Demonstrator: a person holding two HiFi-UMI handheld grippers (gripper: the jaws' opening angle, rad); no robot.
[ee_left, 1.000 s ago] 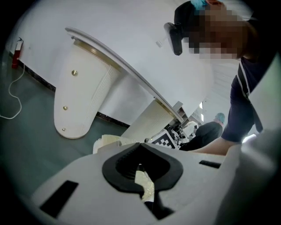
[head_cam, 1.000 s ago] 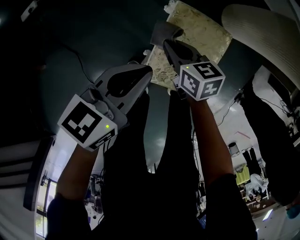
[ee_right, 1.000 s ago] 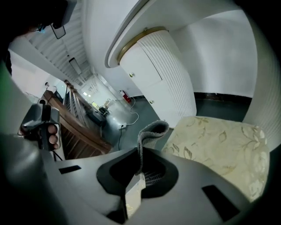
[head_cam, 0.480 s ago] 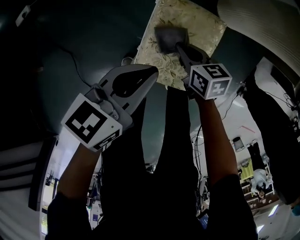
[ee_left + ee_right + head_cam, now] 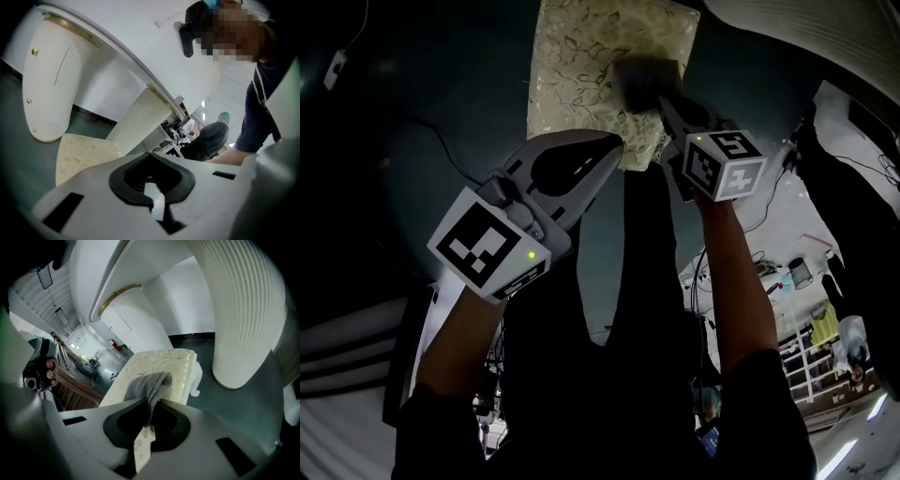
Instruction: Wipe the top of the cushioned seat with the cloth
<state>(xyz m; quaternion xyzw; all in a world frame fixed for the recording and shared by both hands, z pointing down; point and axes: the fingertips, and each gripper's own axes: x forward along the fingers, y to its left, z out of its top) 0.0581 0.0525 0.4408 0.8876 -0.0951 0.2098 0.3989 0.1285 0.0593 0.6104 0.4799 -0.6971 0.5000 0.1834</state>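
The cushioned seat (image 5: 591, 66) is cream with a leaf pattern and stands on a dark green floor at the top of the head view. A grey cloth (image 5: 645, 82) lies bunched on its top near the right edge. My right gripper (image 5: 664, 105) is shut on the cloth and presses it onto the seat. In the right gripper view the cloth (image 5: 147, 384) hangs out of the jaws over the seat (image 5: 164, 363). My left gripper (image 5: 611, 142) is shut and holds nothing, just off the seat's near edge. The left gripper (image 5: 151, 186) view shows the seat (image 5: 77, 154) at lower left.
White ribbed column bases stand close by: one (image 5: 246, 329) right of the seat, another (image 5: 51, 89) behind it. A dark cable (image 5: 441, 141) runs over the floor to the left. A person (image 5: 211, 136) sits in the background. The holder's legs fill the lower head view.
My right gripper has slid the cloth from the seat's near left corner across its top toward the right side. The left gripper has stayed by the near edge.
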